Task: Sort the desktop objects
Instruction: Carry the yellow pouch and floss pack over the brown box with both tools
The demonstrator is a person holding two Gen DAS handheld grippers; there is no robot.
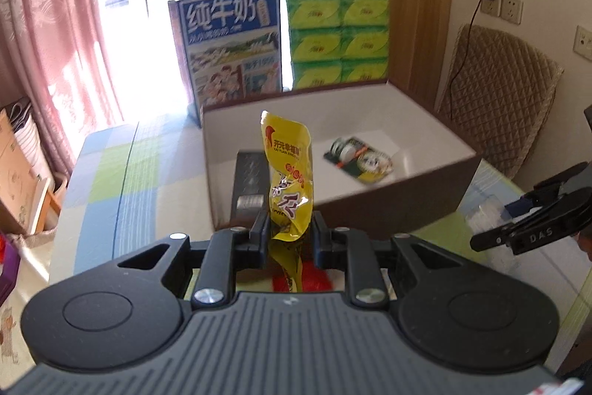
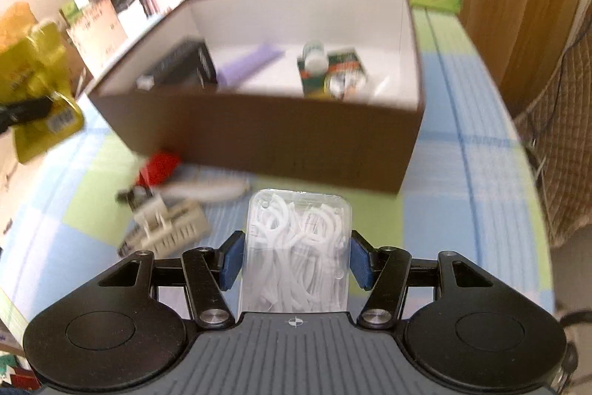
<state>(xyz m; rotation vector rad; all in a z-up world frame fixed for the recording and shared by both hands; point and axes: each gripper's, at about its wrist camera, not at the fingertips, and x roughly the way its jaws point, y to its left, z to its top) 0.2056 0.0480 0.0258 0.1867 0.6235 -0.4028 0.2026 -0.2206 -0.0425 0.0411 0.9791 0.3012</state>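
Two hand-held tools work a desktop sort over a checked surface [image 2: 462, 150], each carrying something toward the brown box [image 2: 296, 139] with the white lining. The left tool [image 1: 286, 228] is clamped on the lower part of a yellow snack pouch [image 1: 286, 173], which stands upright above its fingers in front of the box's near wall, apparently lifted so that it can clear the rim. The right tool [image 2: 296, 258] has its blue pads pressed to both sides of a clear case of floss picks [image 2: 296, 247]; whether the case is lifted or resting on the surface cannot be told, but it sits just short of the box. Inside the box lie a dark remote-like item [image 2: 181, 65], a purple tube [image 2: 251, 62] and a green carded pack [image 2: 333, 73], suggesting the sort is well along. A red object [image 2: 161, 165] and a pale plug-like piece [image 2: 166, 228] are on the surface beside the box, not yet collected. A milk carton [image 1: 229, 43] and stacked green tissue packs [image 1: 338, 39] stand behind.
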